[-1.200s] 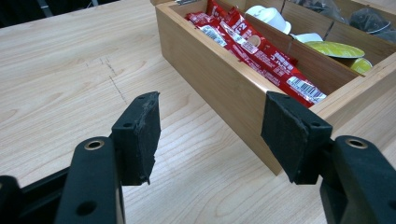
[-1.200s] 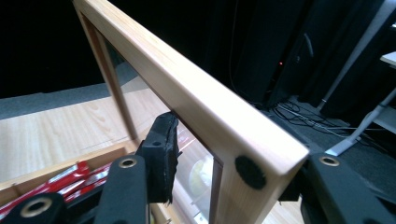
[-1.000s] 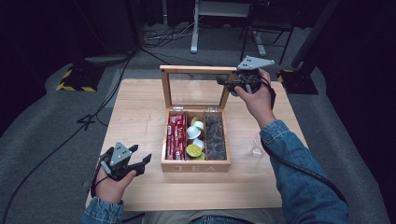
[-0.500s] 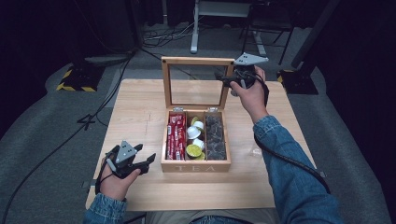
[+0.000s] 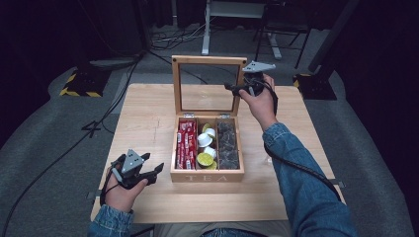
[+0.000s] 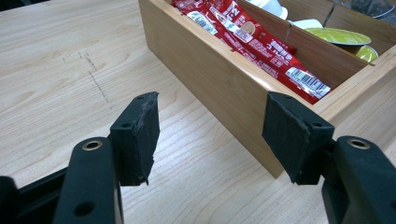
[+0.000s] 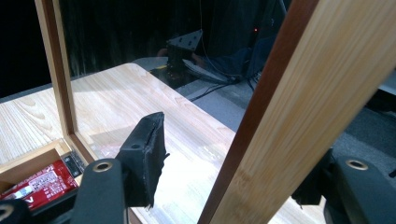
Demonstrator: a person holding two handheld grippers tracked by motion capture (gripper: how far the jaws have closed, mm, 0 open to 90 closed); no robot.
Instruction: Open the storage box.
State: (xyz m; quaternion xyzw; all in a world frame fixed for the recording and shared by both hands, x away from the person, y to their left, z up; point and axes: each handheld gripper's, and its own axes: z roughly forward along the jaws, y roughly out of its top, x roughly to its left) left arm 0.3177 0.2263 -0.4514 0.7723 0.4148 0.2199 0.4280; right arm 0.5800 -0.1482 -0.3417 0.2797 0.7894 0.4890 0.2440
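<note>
A wooden tea box (image 5: 207, 176) stands mid-table with its glass lid (image 5: 208, 60) raised upright. It holds red sachets (image 5: 187, 143), white and yellow-green capsules (image 5: 205, 148) and dark packets (image 5: 228, 143). My right gripper (image 5: 238, 89) is at the lid's right edge. In the right gripper view its jaws (image 7: 229, 163) straddle the lid's wooden frame (image 7: 289, 93); they have just been opening and the left pad (image 7: 147, 149) stands clear of the wood. My left gripper (image 5: 150, 170) rests open and empty on the table left of the box, aimed at its front left corner (image 6: 275, 154).
The light wooden table (image 5: 148, 113) has bare room left and right of the box. A small clear object (image 5: 269, 160) lies right of the box by my sleeve. Cables and stand legs (image 5: 207, 39) sit on the dark floor beyond the far edge.
The right hand has moved left and lower along the lid's right edge, and its jaws have widened. The lid stands a little more upright. The left gripper has stayed in place.
</note>
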